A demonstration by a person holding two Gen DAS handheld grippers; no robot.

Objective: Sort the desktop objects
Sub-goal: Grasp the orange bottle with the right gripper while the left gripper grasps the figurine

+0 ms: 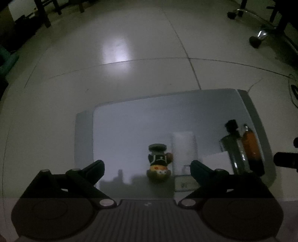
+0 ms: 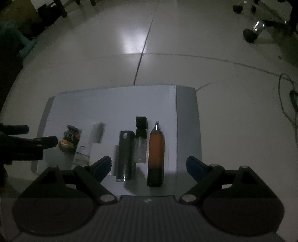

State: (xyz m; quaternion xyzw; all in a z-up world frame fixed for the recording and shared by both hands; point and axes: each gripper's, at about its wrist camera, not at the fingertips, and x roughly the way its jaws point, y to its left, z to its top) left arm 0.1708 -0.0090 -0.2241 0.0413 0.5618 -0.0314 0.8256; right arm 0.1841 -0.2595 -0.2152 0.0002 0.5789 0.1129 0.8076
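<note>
A small figurine (image 1: 159, 163) with a dark cap and an orange, yellow base stands on a pale grey table top (image 1: 130, 126), just ahead of my open left gripper (image 1: 148, 165). Beside it stands a clear plastic box (image 1: 183, 149). Under my open right gripper (image 2: 149, 165) lie a dark cylinder (image 2: 125, 154), a glass bottle with a black cap (image 2: 141, 137) and an orange pointed bottle (image 2: 156, 154), side by side. The figurine (image 2: 69, 139) and the left gripper's fingers (image 2: 44, 142) show at the left of the right wrist view. Neither gripper holds anything.
The table top's far edge (image 2: 119, 88) drops to a white tiled floor (image 2: 167, 37). Chair wheels (image 2: 250, 35) stand far right, dark furniture legs (image 1: 43, 13) far left, and a cable (image 2: 286, 96) lies at the right. The scene is dim.
</note>
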